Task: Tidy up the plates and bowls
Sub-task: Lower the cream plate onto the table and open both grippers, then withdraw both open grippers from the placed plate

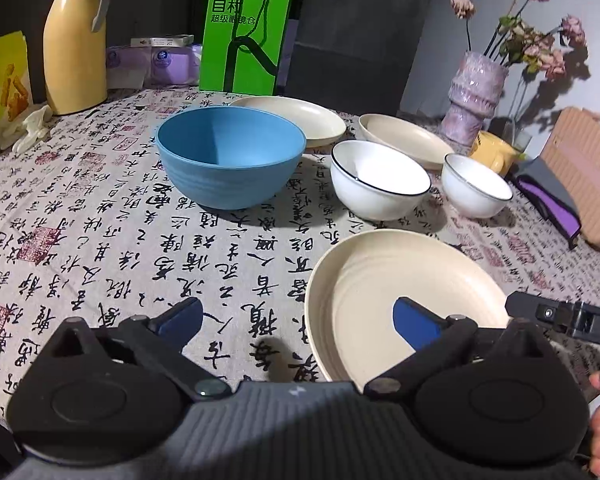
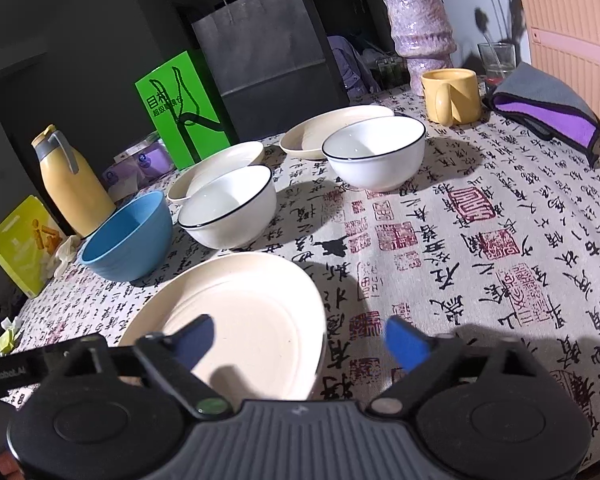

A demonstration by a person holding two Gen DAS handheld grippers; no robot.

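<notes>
A cream plate (image 1: 400,304) (image 2: 236,312) lies flat on the calligraphy-print tablecloth (image 1: 100,240), closest to both grippers. My left gripper (image 1: 298,316) is open; the plate's left rim sits between its blue pads without touching them. My right gripper (image 2: 300,336) is open too, straddling the plate's right rim, and neither holds anything. Behind the plate stand a blue bowl (image 1: 230,156) (image 2: 128,236) and two white dark-rimmed bowls (image 1: 380,180) (image 1: 476,186). Two more cream plates (image 1: 296,118) (image 1: 404,136) lie further back.
At the table's back stand a yellow thermos (image 1: 76,48), a green card (image 1: 244,36) and a grey paper bag (image 2: 260,40). A pink vase (image 2: 420,28), yellow mug (image 2: 452,96), glass (image 2: 496,58), purple-grey cloth (image 2: 548,108) and pink case (image 2: 576,40) crowd the right.
</notes>
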